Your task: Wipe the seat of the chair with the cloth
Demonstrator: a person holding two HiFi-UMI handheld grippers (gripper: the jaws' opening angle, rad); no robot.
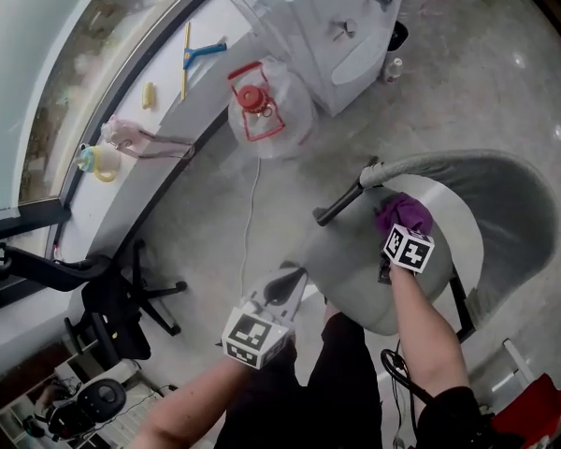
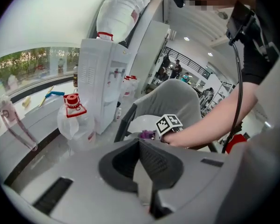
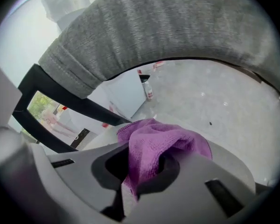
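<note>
The chair has a pale round seat (image 1: 453,227), a curved grey fabric back (image 1: 505,181) and a black armrest (image 1: 341,204). My right gripper (image 1: 400,224) is shut on the purple cloth (image 1: 405,212), which rests bunched on the seat near its left side. In the right gripper view the purple cloth (image 3: 151,146) fills the jaws, with the grey chair back (image 3: 168,27) arching above. My left gripper (image 1: 285,286) hangs over the floor left of the chair, jaws shut and holding nothing. In the left gripper view the chair (image 2: 175,101) and the cloth (image 2: 147,135) lie ahead.
A large clear water jug with a red cap (image 1: 266,106) stands on the floor beside a white dispenser (image 1: 341,26). A window ledge (image 1: 150,110) holds small items. A black office chair base (image 1: 136,297) sits at the left. A red object (image 1: 533,410) lies at the lower right.
</note>
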